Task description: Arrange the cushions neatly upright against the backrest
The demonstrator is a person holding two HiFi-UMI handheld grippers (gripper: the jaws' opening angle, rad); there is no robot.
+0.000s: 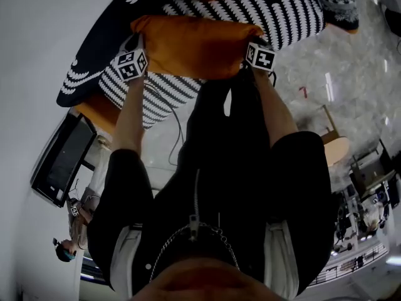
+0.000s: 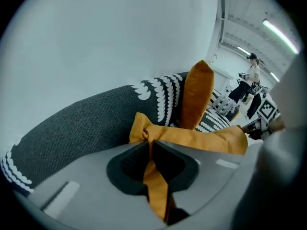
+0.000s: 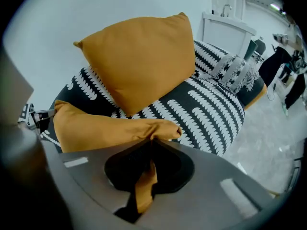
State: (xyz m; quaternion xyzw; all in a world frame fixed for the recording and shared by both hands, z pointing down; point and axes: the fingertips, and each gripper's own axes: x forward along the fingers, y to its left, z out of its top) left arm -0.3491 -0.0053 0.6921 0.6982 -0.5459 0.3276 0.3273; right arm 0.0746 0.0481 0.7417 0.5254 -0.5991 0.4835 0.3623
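An orange cushion (image 1: 194, 46) hangs stretched between my two grippers above the black sofa with white markings (image 1: 285, 11). My left gripper (image 1: 136, 42) is shut on its left corner; in the left gripper view the jaws (image 2: 147, 143) pinch orange fabric, and the cushion (image 2: 201, 139) runs off to the right. My right gripper (image 1: 254, 44) is shut on the other corner, with cloth bunched between its jaws (image 3: 152, 146). A second orange cushion (image 3: 141, 61) stands upright against the sofa's backrest (image 2: 72, 123).
A grey patterned cushion (image 3: 235, 71) lies at the sofa's far end. A white cabinet (image 3: 225, 32) stands behind it. A person (image 2: 249, 80) stands in the distance. A monitor (image 1: 62, 158) and a wooden stool (image 1: 332, 146) sit on the pale floor near me.
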